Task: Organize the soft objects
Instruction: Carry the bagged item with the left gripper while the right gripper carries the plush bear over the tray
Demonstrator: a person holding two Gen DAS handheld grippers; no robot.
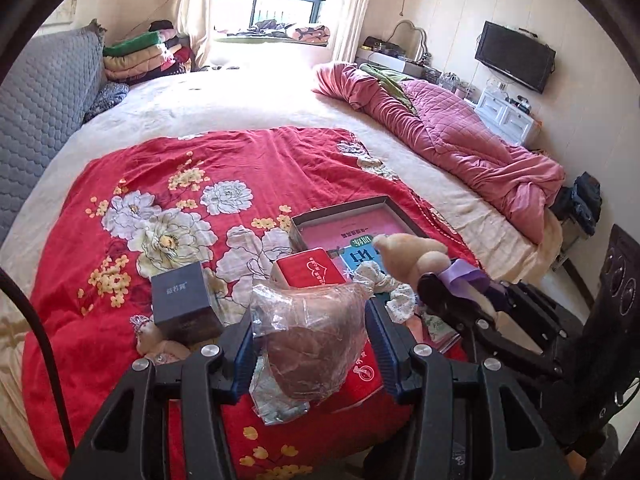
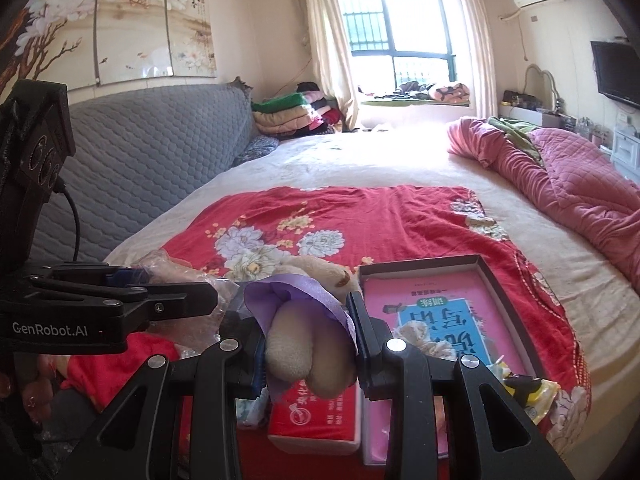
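My left gripper (image 1: 310, 340) is shut on a brown plush toy wrapped in clear plastic (image 1: 308, 344), held above the red floral cloth (image 1: 160, 184). My right gripper (image 2: 310, 340) is shut on a cream plush toy with a purple ribbon (image 2: 296, 344); that toy also shows in the left wrist view (image 1: 412, 252), over the shallow box. The left gripper shows at the left of the right wrist view (image 2: 120, 304). A shallow dark box with a pink and blue book (image 2: 432, 312) lies on the cloth. Another small plush (image 1: 160, 346) lies by the dark cube box.
A dark grey cube box (image 1: 182, 300), red cartons (image 1: 308, 270) (image 2: 316, 416), a floral scrunchie (image 1: 376, 272) and a yellow packet (image 2: 528, 392) lie on the cloth. A pink quilt (image 1: 460, 136) is bunched at the bed's right. A grey headboard (image 2: 140, 152) stands left.
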